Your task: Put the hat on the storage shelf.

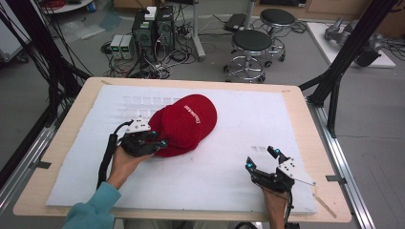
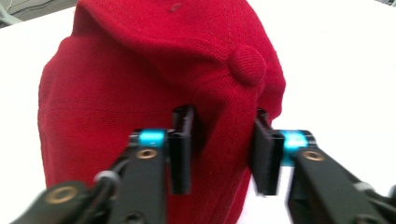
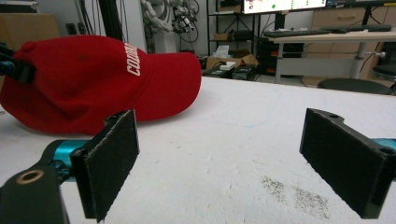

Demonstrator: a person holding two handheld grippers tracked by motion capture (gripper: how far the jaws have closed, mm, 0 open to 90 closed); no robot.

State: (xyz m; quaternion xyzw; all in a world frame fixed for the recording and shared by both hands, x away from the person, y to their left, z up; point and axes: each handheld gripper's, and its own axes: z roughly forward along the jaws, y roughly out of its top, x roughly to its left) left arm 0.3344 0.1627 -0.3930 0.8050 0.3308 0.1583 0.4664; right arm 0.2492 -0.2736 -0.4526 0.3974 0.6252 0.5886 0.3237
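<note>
**Pinching the back of the red cap**

Looking down from the high view, I see my left tongs (image 1: 152, 139) clamped on the rear fabric of the red cap (image 1: 187, 121), which lies on the white mat (image 1: 229, 162) covering the worktop (image 1: 57, 138). My left hand (image 1: 125, 160) covers part of the tool, and the cap's near rim is hidden behind the jaws. In the left gripper view the cap's lower edge is cut off by the frame; both pads press into a fold of cloth just below the top button (image 2: 248, 65), though how deep the pinch goes I cannot tell.

The cap's long axis runs from near-left to far-right, with the brim pointing away towards the far right. White lettering (image 3: 131, 59) on the front is partly readable in the right gripper view.

My right tongs (image 1: 261, 159) rest well apart from the cap, to its near right, jaws spread wide over bare mat.
</note>
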